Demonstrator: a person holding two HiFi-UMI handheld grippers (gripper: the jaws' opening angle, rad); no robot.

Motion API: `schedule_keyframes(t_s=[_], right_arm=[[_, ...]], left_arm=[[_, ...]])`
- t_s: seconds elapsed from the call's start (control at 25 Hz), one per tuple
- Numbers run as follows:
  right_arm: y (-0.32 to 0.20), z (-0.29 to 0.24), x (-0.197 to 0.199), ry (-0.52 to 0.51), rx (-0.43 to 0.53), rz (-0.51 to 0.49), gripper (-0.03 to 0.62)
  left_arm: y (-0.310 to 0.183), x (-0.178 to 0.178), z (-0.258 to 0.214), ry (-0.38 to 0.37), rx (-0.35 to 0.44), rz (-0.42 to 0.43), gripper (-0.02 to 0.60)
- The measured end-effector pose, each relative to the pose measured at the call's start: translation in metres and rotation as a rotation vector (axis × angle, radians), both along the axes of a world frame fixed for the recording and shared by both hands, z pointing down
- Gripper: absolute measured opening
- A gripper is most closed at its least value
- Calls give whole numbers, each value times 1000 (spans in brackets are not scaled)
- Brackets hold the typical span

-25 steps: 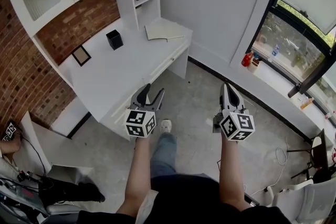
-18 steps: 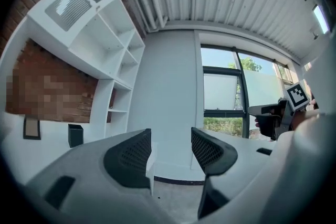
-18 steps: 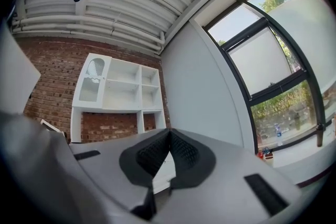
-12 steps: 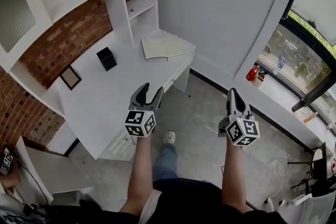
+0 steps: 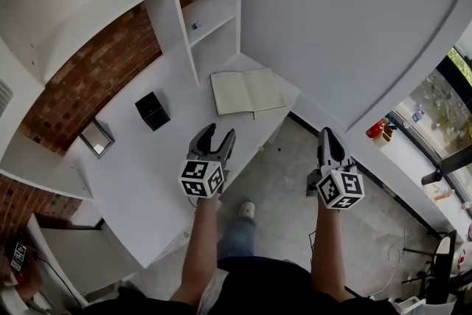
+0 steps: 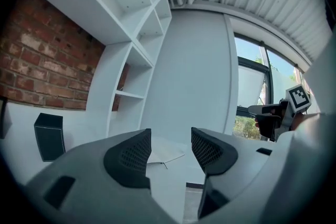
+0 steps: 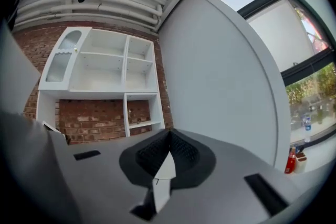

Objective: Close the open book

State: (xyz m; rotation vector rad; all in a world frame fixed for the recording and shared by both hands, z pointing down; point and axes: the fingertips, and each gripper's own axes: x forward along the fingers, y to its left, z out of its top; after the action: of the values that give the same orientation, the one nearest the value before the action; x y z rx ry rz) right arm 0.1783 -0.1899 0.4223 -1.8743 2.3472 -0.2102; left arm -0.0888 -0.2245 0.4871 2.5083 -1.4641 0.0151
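An open book (image 5: 247, 92) with pale pages lies flat at the far right end of the white desk (image 5: 140, 173), near the wall. My left gripper (image 5: 217, 136) hovers over the desk's front edge, short of the book, jaws open and empty. In the left gripper view the book (image 6: 167, 151) shows low between the open left gripper's (image 6: 168, 152) pads, still some way ahead. My right gripper (image 5: 330, 135) is held over the floor to the right of the desk, shut with nothing in it. In its own view the right gripper (image 7: 169, 138) points at the wall and shelves.
A black square pot (image 5: 153, 111) and a small picture frame (image 5: 96, 138) stand on the desk left of the book. White shelves (image 5: 210, 18) rise behind it against a brick wall. A red object (image 5: 378, 129) sits on the window ledge at right.
The view has closed in on the desk: the book now lies nearer and flatter in view. Both grippers have come forward with it, the left one now over the desk's edge.
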Motion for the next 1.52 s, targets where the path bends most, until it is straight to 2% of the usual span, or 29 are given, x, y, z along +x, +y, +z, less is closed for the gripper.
schedule_keyframes(t_s=[0.2,0.4,0.64,1.24,1.52], right_arm=[[-67,10,-23,4,-39,-17,-2],[-103,5,-35,48,-54,-28,-2],[-127,6,-32,70,-78,-27,-2],[-177,8,-20,17,-70,-85,-2],[-190,34,-20,-5,-121,-99,-2]], left_arm=[[-58,-19,16,0,-47,-7,209],[-95,-29,27,24,-70,-14,209],[-119,-32,42,53,-116,-39,209],[-149,-32,73,14,-225,-121,222],[-166,-36,97,2,-289,-135,222]])
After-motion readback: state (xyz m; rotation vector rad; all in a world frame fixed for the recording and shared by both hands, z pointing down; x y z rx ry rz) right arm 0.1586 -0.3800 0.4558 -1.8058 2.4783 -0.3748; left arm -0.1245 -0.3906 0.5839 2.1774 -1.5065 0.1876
